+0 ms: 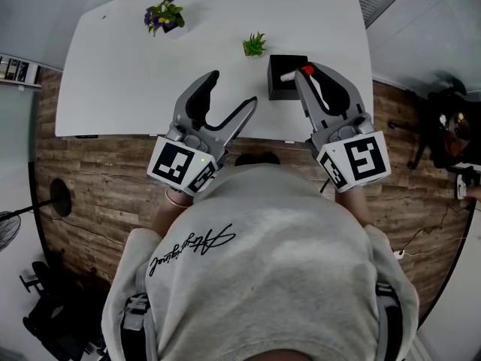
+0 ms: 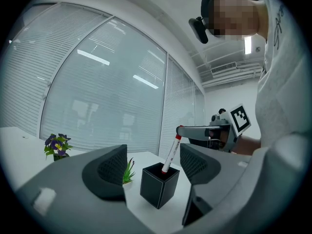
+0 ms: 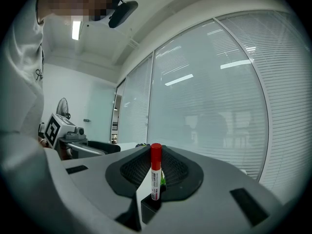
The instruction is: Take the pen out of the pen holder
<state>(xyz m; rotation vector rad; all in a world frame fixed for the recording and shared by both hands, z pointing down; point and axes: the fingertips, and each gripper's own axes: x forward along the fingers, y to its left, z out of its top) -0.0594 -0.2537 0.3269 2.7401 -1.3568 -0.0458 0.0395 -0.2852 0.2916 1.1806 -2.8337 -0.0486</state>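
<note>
A black square pen holder (image 1: 279,81) (image 2: 158,185) stands near the front right of the white table (image 1: 135,81). A white pen with a red cap (image 2: 170,155) (image 3: 155,172) leans out of it, with its lower end still inside the holder (image 3: 147,207). My right gripper (image 1: 304,72) (image 3: 155,165) is level and shut on the pen's upper part, just under the red cap (image 1: 307,70). Left of the holder, over the table's front edge, my left gripper (image 1: 234,95) (image 2: 153,167) is open with nothing between its jaws. It points toward the holder.
A pot of purple flowers (image 1: 164,15) (image 2: 57,145) stands at the back left of the table. A small green plant (image 1: 255,44) (image 2: 128,171) sits just left of the holder. A fan (image 1: 9,228) stands on the wooden floor at the left.
</note>
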